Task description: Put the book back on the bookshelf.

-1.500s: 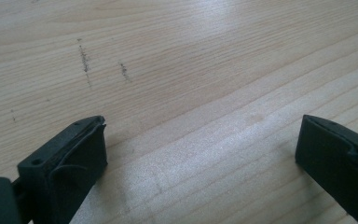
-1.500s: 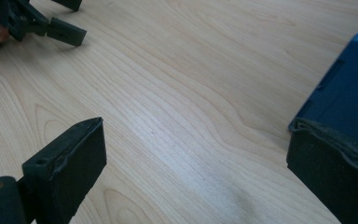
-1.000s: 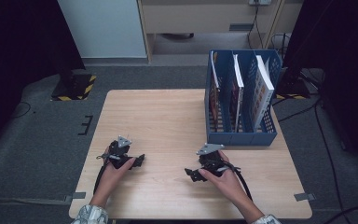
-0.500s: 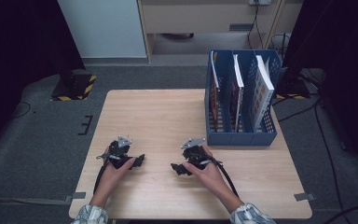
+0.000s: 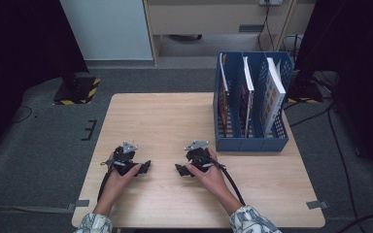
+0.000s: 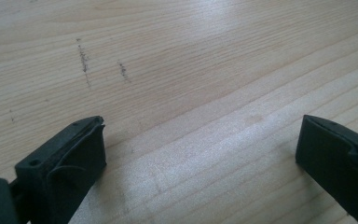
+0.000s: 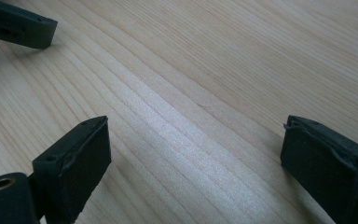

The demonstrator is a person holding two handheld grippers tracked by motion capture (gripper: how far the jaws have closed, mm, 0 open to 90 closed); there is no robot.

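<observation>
Both released, jaws wide over bare surface (image 5: pixel 175 121): left hand-held gripper (image 5: pixel 143 167) at 7 o'clock, right hand-held gripper (image 5: pixel 180 170) just beside it, facing.

book covers (image 5: pixel 274 95) too small to read

On the table (image 5: pixel 165 116), the left hand-held gripper (image 5: pixel 143 167) rests near the front edge, left of centre, and the right hand-held gripper (image 5: pixel 182 170) lies just to its right (the two close together but apart). The file rack (image 5: pixel 250 141) stands at the table's right rear, behind and right of the right hand-held gripper. Three books (image 5: pixel 273 92) stand upright in its compartments.
</observation>
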